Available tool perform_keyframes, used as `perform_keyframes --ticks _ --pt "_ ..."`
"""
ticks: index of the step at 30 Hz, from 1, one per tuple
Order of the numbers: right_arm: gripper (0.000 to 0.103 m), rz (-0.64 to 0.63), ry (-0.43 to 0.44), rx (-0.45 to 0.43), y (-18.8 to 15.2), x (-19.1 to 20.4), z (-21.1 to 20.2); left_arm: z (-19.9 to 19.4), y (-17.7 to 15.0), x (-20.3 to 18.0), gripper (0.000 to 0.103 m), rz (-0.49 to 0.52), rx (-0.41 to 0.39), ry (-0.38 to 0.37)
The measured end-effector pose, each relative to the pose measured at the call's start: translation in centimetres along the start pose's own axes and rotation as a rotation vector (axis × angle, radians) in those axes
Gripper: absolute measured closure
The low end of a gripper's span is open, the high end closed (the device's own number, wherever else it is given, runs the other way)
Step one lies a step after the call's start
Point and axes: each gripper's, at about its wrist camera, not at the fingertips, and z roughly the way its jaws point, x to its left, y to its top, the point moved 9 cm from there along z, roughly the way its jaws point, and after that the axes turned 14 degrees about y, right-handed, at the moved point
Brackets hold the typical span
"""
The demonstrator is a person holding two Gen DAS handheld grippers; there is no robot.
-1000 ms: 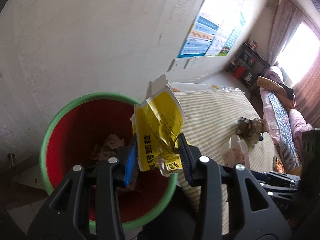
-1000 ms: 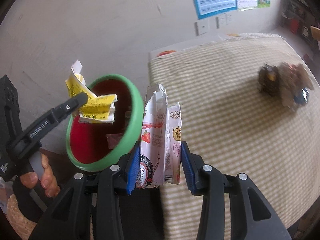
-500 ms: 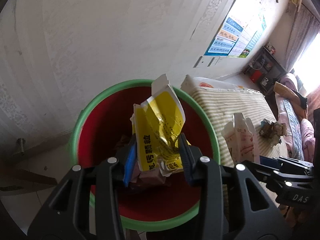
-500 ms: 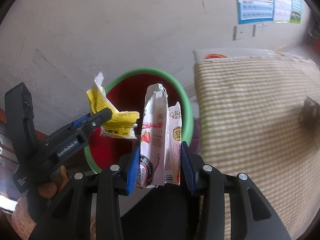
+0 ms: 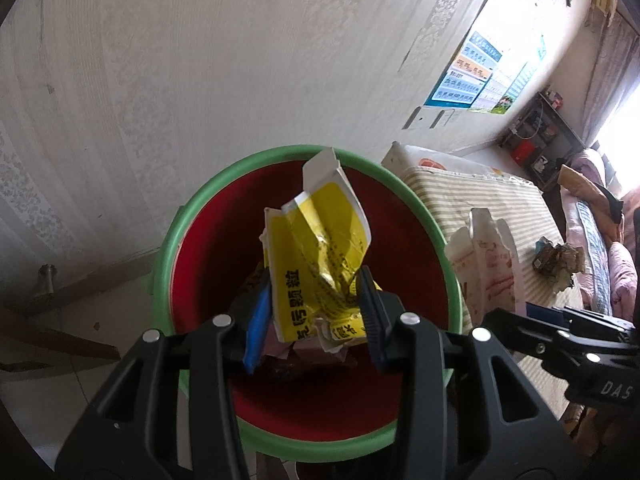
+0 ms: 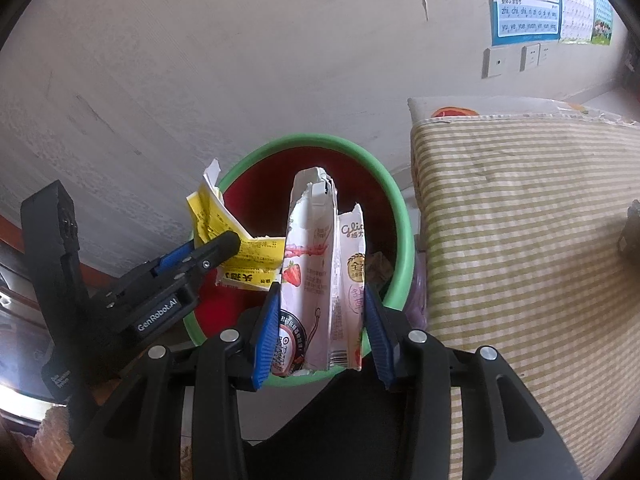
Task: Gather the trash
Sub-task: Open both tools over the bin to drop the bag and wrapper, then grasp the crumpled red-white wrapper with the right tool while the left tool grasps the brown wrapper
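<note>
A red bin with a green rim point(image 5: 192, 216) stands by the wall, and several scraps lie in it. My left gripper point(image 5: 314, 280) hangs over its mouth, shut on a crumpled yellow wrapper point(image 5: 320, 248). In the right wrist view the same left gripper point(image 6: 224, 246) holds the yellow wrapper point(image 6: 248, 252) above the bin's left rim point(image 6: 400, 216). My right gripper point(image 6: 320, 294) holds two pink-and-white snack wrappers point(image 6: 308, 264) upright over the near rim. Its jaws are opening, though both pads touch the wrappers. From the left wrist view those wrappers point(image 5: 488, 264) stand at the bin's right edge.
A surface under a green-striped cloth point(image 6: 520, 240) lies right of the bin, with a crumpled clump of trash point(image 5: 556, 260) on it. A pale wall with a poster point(image 6: 524, 4) rises behind the bin. Tiled floor point(image 5: 60, 380) lies to the left.
Both grippers have moved from the striped surface toward the bin with their wrappers. The bin has come to the middle of both views, under the wrappers.
</note>
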Motion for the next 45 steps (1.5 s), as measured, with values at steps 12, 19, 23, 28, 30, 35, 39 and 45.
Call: perform_keyframes --ticks 12,19,23,28,30,35,39,45 --pt "0.047 0.079 -0.006 -0.058 -0.4 -2.3 -2.3 0.7 -0.6 -0.2 0.033 -0.025 0.025 0.002" --pt "0.044 0.15 -0.041 -0.102 -1.4 -5.5 -4.8 0.8 -0.9 -0.8 0.024 -0.011 0.03 0.009" --pt "0.044 0.187 -0.108 -0.144 -2.2 -8.8 -7.3 1.0 -1.2 -1.0 0.024 0.001 0.049 0.009" --pt "0.044 0.284 -0.296 -0.296 -1.6 -16.9 -15.1 1.2 -1.4 -0.8 0.024 0.003 0.053 0.027" --pt "0.037 0.309 -0.399 -0.377 -0.6 -20.4 -19.0 1.3 -1.6 -1.0 0.024 0.004 0.063 0.028" --pt "0.036 0.386 -0.464 -0.42 1.6 -26.2 -22.4 1.0 -1.9 -2.5 0.024 0.038 0.069 0.019" --pt "0.036 0.448 -0.429 -0.341 2.0 -29.9 -21.0 0.5 -2.1 -3.5 0.023 0.061 0.07 0.022" --pt "0.063 0.442 -0.325 -0.295 -1.1 -27.8 -18.7 0.0 -2.0 -4.8 0.023 0.096 0.067 0.031"
